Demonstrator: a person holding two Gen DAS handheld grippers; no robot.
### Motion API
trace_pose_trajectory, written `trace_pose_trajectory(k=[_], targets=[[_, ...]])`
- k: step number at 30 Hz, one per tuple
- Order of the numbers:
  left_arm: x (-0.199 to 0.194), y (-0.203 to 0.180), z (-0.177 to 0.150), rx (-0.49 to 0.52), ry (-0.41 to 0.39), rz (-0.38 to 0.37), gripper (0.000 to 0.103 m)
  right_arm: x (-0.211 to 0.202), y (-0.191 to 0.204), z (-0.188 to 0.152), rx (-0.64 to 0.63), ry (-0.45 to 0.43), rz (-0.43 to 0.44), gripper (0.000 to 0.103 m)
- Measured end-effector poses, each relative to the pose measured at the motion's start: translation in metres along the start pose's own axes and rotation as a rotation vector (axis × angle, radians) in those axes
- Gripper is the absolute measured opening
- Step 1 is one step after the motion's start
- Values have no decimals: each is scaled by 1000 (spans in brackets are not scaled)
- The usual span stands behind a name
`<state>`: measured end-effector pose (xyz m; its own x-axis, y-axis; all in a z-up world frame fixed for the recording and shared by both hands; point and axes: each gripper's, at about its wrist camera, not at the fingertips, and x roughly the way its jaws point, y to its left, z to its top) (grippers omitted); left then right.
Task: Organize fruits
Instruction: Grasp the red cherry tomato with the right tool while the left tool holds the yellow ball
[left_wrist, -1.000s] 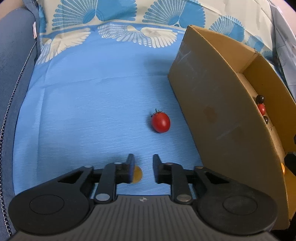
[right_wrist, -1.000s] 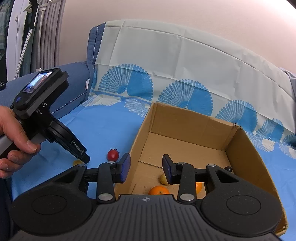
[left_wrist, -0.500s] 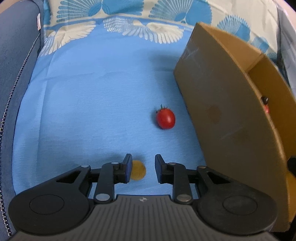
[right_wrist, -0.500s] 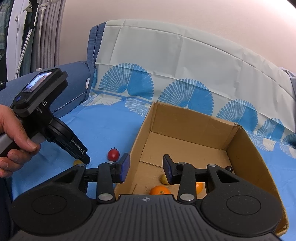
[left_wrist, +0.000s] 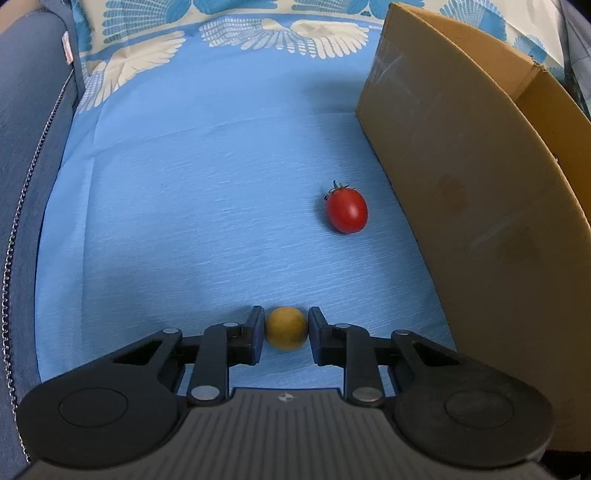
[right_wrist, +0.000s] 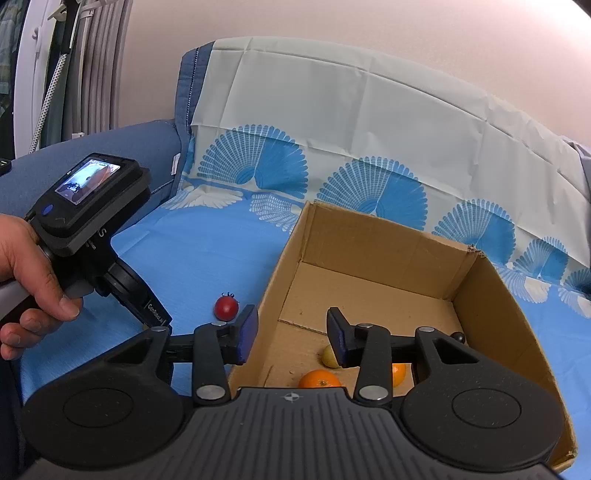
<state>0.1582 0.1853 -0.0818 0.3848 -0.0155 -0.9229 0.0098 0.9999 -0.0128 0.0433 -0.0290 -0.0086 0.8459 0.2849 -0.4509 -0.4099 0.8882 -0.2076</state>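
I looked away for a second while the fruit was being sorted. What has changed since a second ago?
The left tool shifted so the small yellow fruit sits between its fingers; its jaws have just been closing, and contact can't be confirmed. The right tool has opened slightly over the box, holding nothing. The red tomato lies where it was on the blue cloth.

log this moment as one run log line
left gripper: closing around yellow fruit | right gripper: open, empty | red tomato: on cloth

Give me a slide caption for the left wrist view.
Left gripper with its jaws around a small yellow fruit on the blue cloth, red tomato beside the cardboard box.
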Motion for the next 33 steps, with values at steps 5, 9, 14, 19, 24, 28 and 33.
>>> trace_pose_trajectory(k=[5, 9, 14, 19, 24, 28, 33], targets=[[-1, 10, 3, -63, -40, 0, 28, -1, 4, -1, -32, -15, -14, 44], [-1, 22, 7, -127, -72, 30, 28, -5, 7, -2, -51, -46, -23, 44], [0, 39, 10, -212, -73, 48, 28, -11, 13, 4, -38, -77, -25, 36], [1, 61, 12, -310, -69, 10, 28, -9, 40, 16, 3, -81, -21, 25], [-2, 81, 9, -446, -92, 22, 28, 30, 80, 30, 16, -33, -20, 28], [-6, 103, 2, -557, -108, 22, 28, 87, 98, 33, 36, 49, -37, 36], [-9, 118, -3, -621, -117, -5, 27, 158, 105, 32, 72, 182, -82, 54]])
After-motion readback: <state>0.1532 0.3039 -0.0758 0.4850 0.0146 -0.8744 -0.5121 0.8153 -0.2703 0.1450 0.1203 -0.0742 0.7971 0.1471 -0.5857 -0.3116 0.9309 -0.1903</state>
